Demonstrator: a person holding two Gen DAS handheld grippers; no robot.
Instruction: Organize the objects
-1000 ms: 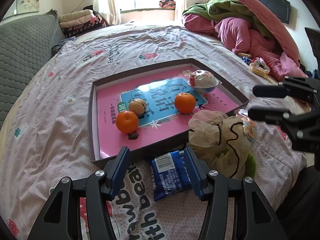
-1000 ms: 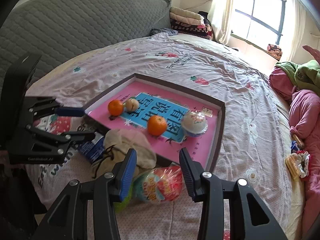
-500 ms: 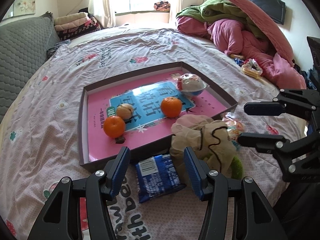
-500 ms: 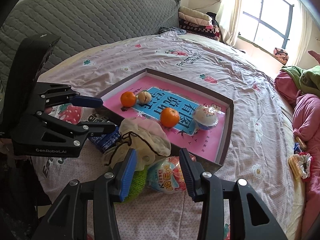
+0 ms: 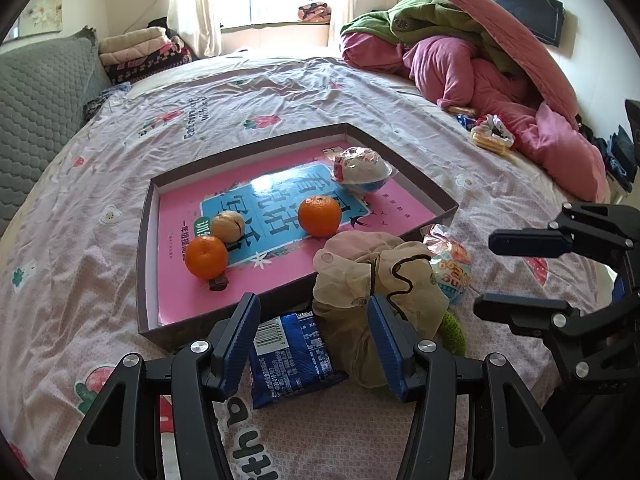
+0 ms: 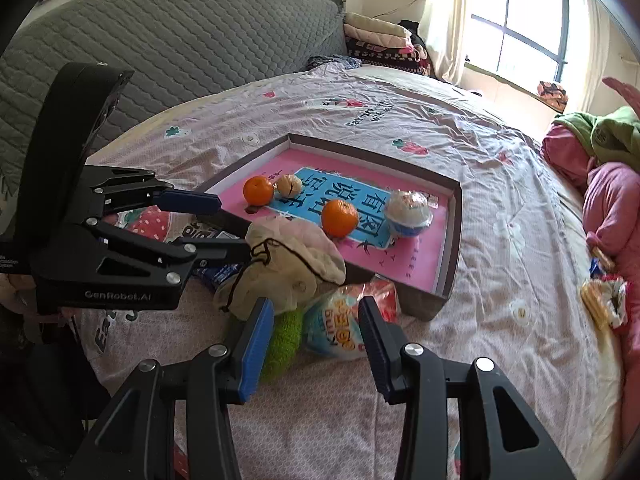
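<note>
Bed (image 5: 120,184), pink-print cover; grey headboard (image 6: 180,52) at far left. Shallow tray (image 5: 145,248) lies mid-bed w/ pink book (image 5: 192,296) flat inside.

On book, L to R in left wrist view: orange (image 5: 206,257), walnut (image 5: 228,225) just behind it, dark wrapped bit (image 5: 218,284) at orange's base, 2nd orange (image 5: 319,216), domed cup (image 5: 362,170) near far corner.

Outside tray, along near rim, L to R: blue packet (image 5: 292,356) flat on cover; beige drawstring pouch (image 5: 376,276) leaning on rim, overlapping packet's right edge and a green knit item (image 5: 454,332); toy-egg pack (image 5: 454,268) just beside tray's right corner.

Left gripper (image 5: 314,326): fingers apart, nothing clamped. Packet sits in line between them; pouch crowds right finger.

Right gripper (image 6: 316,324): fingers apart, nothing clamped. Egg pack (image 6: 344,320) and green item (image 6: 284,336) lie between them; pouch (image 6: 288,264) directly beyond, blocking path to tray.

Far right: pink/green bedding pile (image 5: 480,60); snack wrappers (image 5: 492,136) on cover at its foot, well apart from tray.
</note>
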